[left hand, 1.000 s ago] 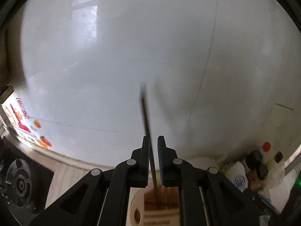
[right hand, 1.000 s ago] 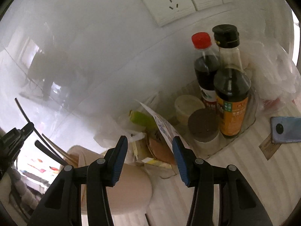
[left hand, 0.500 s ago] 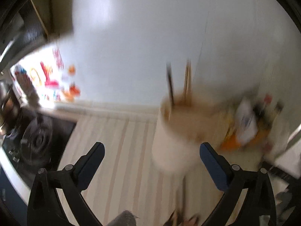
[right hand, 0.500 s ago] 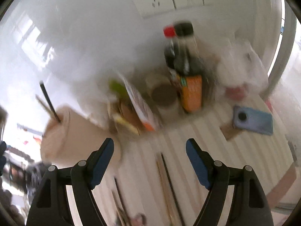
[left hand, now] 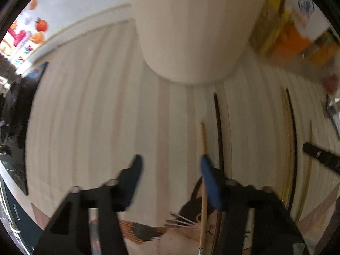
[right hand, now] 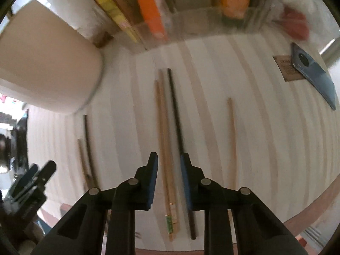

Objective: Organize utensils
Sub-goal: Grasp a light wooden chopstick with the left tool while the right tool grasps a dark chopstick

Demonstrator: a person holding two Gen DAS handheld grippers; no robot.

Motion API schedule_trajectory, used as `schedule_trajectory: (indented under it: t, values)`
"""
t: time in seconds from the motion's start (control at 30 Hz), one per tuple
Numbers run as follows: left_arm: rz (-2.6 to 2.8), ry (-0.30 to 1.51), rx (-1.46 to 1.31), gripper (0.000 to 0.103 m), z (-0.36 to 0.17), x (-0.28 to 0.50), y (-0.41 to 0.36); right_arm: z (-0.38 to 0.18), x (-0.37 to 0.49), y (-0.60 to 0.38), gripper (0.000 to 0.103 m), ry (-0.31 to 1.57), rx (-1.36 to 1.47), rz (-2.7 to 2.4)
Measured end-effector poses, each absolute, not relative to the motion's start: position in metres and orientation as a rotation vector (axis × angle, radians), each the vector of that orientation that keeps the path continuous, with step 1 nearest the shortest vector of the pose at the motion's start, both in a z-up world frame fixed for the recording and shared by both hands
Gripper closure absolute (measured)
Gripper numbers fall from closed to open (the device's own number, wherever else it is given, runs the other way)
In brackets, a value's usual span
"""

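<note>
black chopstick (right hand: 177, 114), cream holder (right hand: 48, 63)

A striped pale countertop (right hand: 212, 68) fills both views. At its far edge stand blurred packets: a yellow box (right hand: 114, 14) and an orange packet (right hand: 150, 10), with a clear plastic tray (right hand: 191, 19) to their right. A red item (right hand: 295, 23) lies at the far right. Near it, a blue smartphone (right hand: 312, 72) rests partly over a brown card (right hand: 286, 69). In the left view, a cat-patterned mat (left hand: 187, 218) lies at the near edge, a black stove (left hand: 14, 110) sits at the left, and colourful fruit decals (left hand: 31, 34) show on the far-left wall.
</note>
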State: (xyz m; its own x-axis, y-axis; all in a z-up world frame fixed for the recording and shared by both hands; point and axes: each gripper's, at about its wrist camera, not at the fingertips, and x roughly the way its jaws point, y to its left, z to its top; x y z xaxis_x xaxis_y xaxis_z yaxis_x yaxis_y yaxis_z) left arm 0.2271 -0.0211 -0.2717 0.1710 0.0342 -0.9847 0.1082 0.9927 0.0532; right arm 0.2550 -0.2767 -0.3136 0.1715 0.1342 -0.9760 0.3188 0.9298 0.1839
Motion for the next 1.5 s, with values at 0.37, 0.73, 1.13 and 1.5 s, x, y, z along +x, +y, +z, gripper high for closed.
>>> schedule_trajectory:
  t: [0.37, 0.73, 1.13, 1.5]
  values:
    - [-0.041, 1.424, 0.171, 0.102, -0.295, 0.226, -0.024, -0.334, 0.255, -0.282, 0.082, 1.414, 0.243, -0.193]
    - [0.008, 1.494, 0.130, 0.102, -0.292, 0.194, 0.024, -0.338, 0.205, -0.279, 0.103, 1.548, 0.179, -0.159]
    - [-0.158, 1.507, -0.150, 0.080, -0.283, 0.204, 0.016, -0.331, 0.208, -0.316, 0.098, 1.510, 0.421, -0.119]
    - [-0.117, 1.443, 0.113, 0.097, -0.292, 0.208, -0.030, -0.348, 0.237, -0.298, 0.097, 1.508, 0.394, -0.104]
